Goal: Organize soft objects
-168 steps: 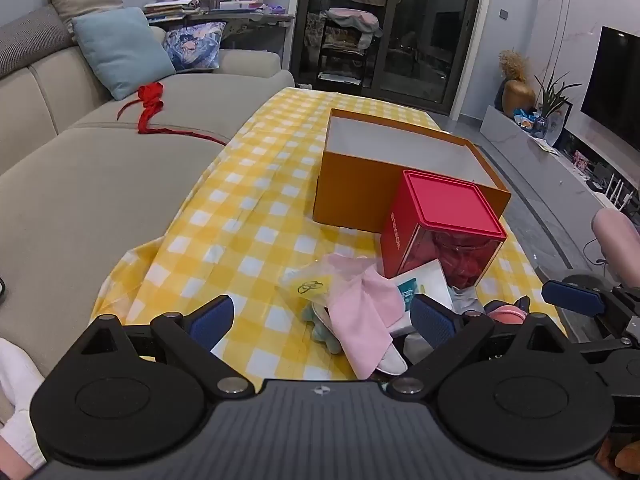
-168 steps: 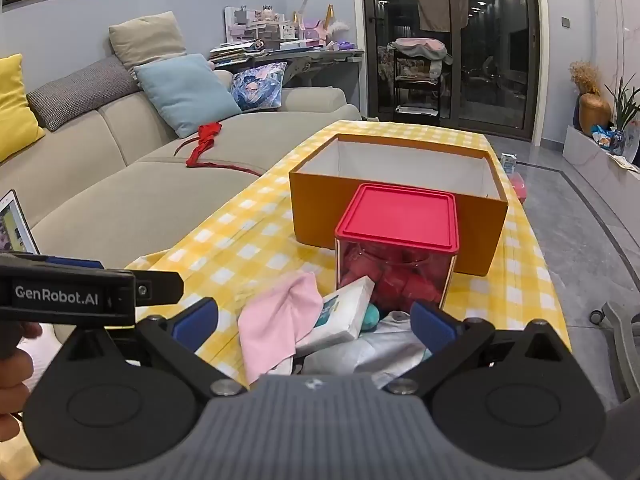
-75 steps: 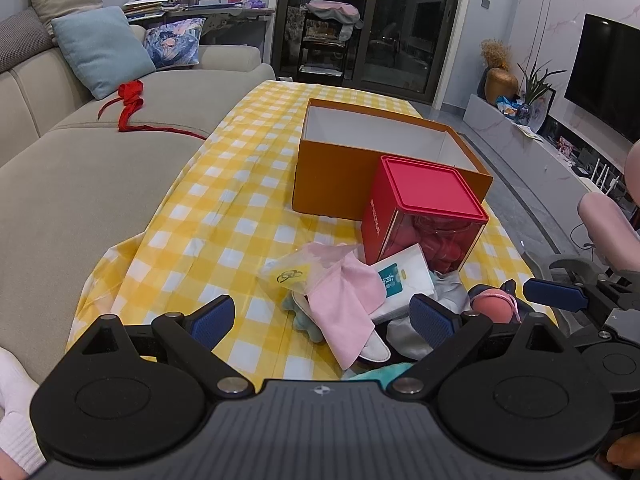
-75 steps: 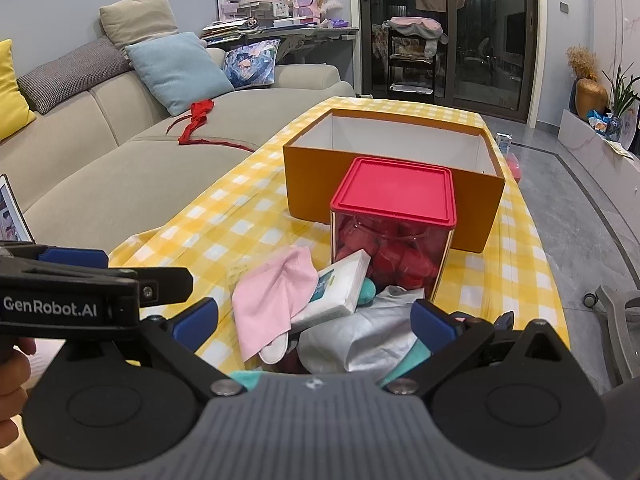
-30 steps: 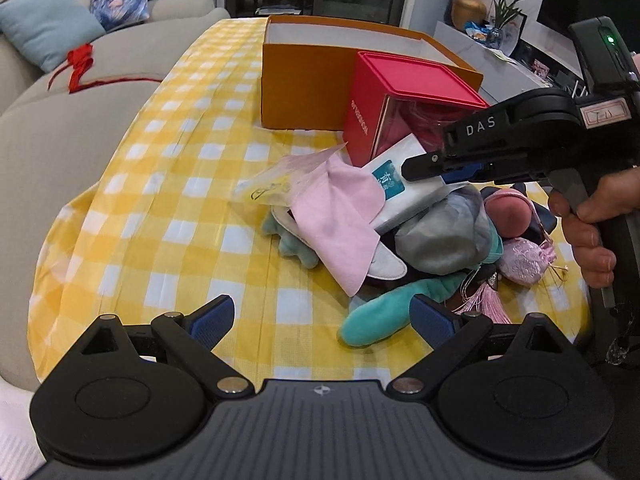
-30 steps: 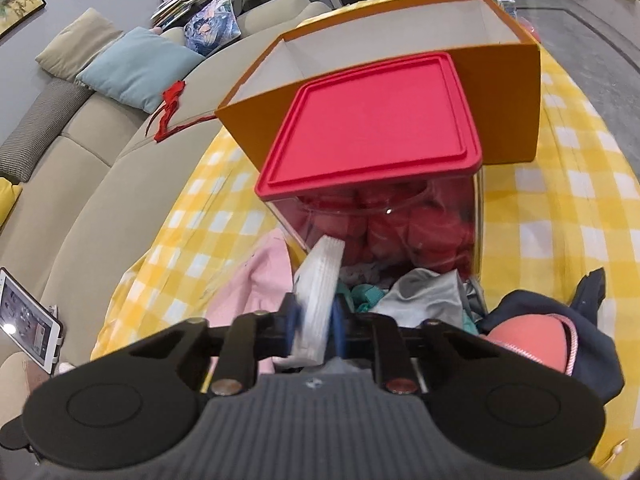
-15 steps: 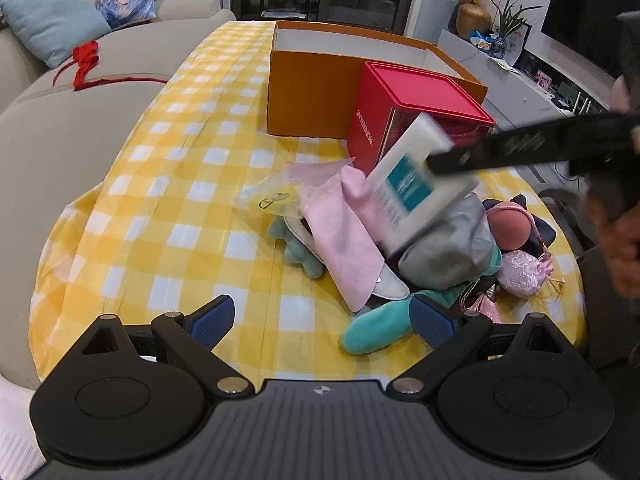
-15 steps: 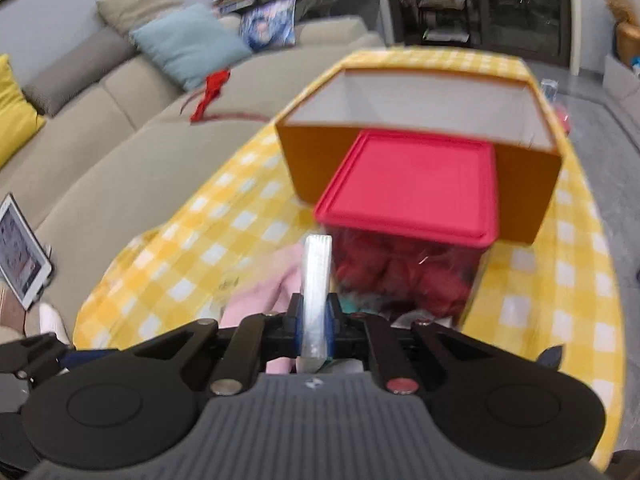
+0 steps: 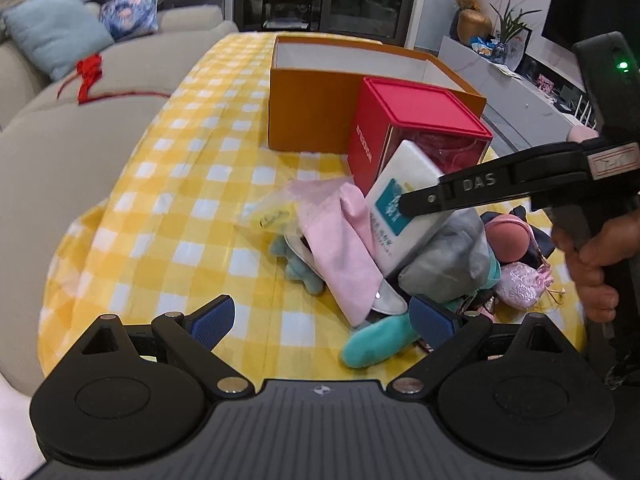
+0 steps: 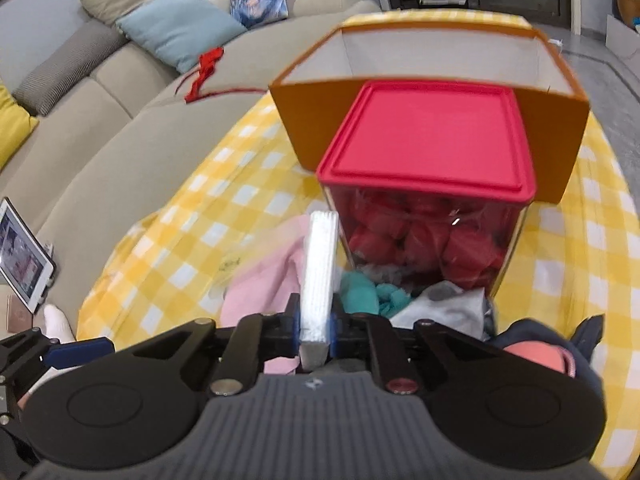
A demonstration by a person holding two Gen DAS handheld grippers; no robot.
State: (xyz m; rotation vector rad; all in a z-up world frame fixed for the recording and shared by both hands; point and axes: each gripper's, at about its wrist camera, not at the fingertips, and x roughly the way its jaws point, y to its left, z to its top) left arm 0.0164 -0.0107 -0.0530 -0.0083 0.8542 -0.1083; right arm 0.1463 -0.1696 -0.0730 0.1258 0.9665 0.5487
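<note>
My right gripper (image 10: 315, 326) is shut on a white tissue pack (image 10: 319, 264) with a teal label, held edge-on above the pile; the pack also shows in the left wrist view (image 9: 394, 200) in front of the red-lidded box (image 9: 420, 120). The pile on the yellow checked cloth holds a pink cloth (image 9: 344, 240), a grey cloth (image 9: 444, 256), a teal plush (image 9: 376, 344), a pink round pouch (image 9: 508, 240) and a clear bag (image 9: 272, 212). My left gripper (image 9: 322, 322) is open and empty, low in front of the pile. An open orange box (image 9: 312, 108) stands behind.
A beige sofa (image 9: 60, 132) runs along the left with a red ribbon (image 9: 88, 76) and cushions (image 10: 180, 32). A tablet (image 10: 24, 256) leans by the sofa. A TV bench with a vase (image 9: 472, 24) is at the far right. The table's right edge is near the pile.
My right gripper closed on the tissue pack and lifted it off the pile; it now holds it a little lower and nearer the red-lidded box. My left gripper stayed open.
</note>
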